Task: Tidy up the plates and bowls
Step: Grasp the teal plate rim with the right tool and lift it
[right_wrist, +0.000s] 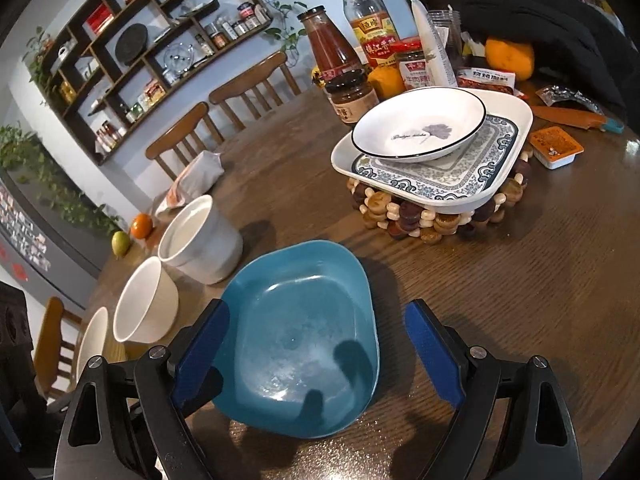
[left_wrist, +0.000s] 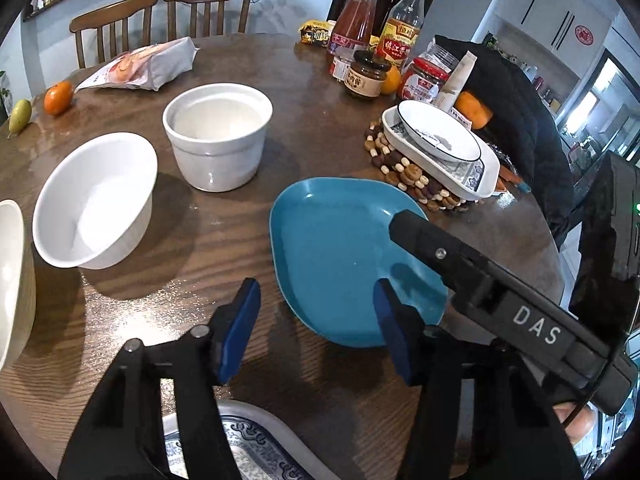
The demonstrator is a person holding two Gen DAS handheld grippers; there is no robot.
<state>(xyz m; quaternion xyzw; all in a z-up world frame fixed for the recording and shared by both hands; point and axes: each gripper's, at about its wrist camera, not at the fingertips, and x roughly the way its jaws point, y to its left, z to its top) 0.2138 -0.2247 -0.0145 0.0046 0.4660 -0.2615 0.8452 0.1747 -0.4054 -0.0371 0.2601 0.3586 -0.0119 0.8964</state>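
A blue plate [left_wrist: 340, 256] lies on the wooden table [left_wrist: 224, 240]; it also shows in the right wrist view [right_wrist: 300, 320]. My right gripper [right_wrist: 316, 344] is open, its jaws either side of the plate's near rim, not closed on it. Its body [left_wrist: 500, 304] reaches over the plate. My left gripper [left_wrist: 316, 320] is open and empty, above the table beside the plate's left edge. A round white dish [right_wrist: 420, 124] sits on a patterned rectangular plate [right_wrist: 480, 168] on a beaded trivet [right_wrist: 420, 220]. Three white bowls [left_wrist: 218, 132] [left_wrist: 94, 200] [left_wrist: 12, 276] stand left.
Sauce bottles and jars [left_wrist: 368, 48] crowd the far side with oranges [left_wrist: 58, 98] and a snack bag [left_wrist: 140, 64]. Another patterned plate [left_wrist: 248, 448] lies under my left gripper. Chairs [left_wrist: 160, 16] stand behind the table. A black jacket [right_wrist: 540, 12] lies at far right.
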